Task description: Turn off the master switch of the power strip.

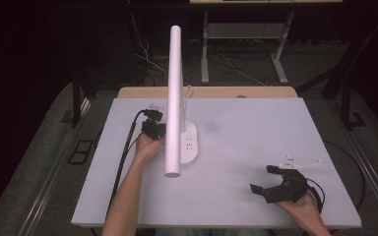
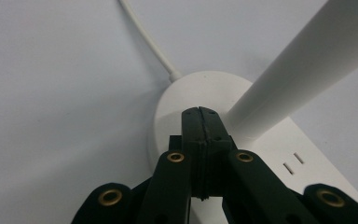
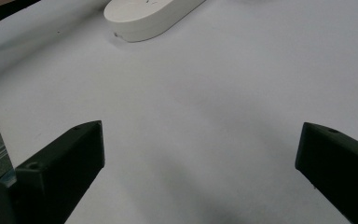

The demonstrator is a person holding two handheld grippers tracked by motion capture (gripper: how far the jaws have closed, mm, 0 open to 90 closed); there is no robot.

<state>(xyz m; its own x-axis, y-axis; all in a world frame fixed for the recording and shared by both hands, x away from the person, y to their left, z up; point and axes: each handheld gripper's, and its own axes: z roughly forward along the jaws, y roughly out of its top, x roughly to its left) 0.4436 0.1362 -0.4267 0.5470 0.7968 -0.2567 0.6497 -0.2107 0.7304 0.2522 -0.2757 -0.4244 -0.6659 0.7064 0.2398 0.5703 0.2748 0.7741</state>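
Observation:
A white desk lamp stands on the white table (image 1: pixel 256 128): a tall tube (image 1: pixel 174 98) rises from an oval base (image 1: pixel 191 145) that has socket slots. My left gripper (image 1: pixel 158 130) is shut, with nothing held. Its tips (image 2: pixel 199 112) rest at the base (image 2: pixel 168 121), right beside the foot of the tube (image 2: pixel 303 60). A white cable (image 2: pixel 144 39) leaves the base's far end. My right gripper (image 1: pixel 262 178) is open near the table's front right, with bare table between its fingers (image 3: pixel 200 154). The base (image 3: pixel 144 18) lies far ahead of it.
A wooden edge (image 1: pixel 206 92) shows behind the white board. Beyond the table, on the dark floor, are desk legs (image 1: pixel 205 49) and loose cables (image 1: pixel 147 59). A black cable (image 1: pixel 125 152) trails from my left gripper along the table's left side.

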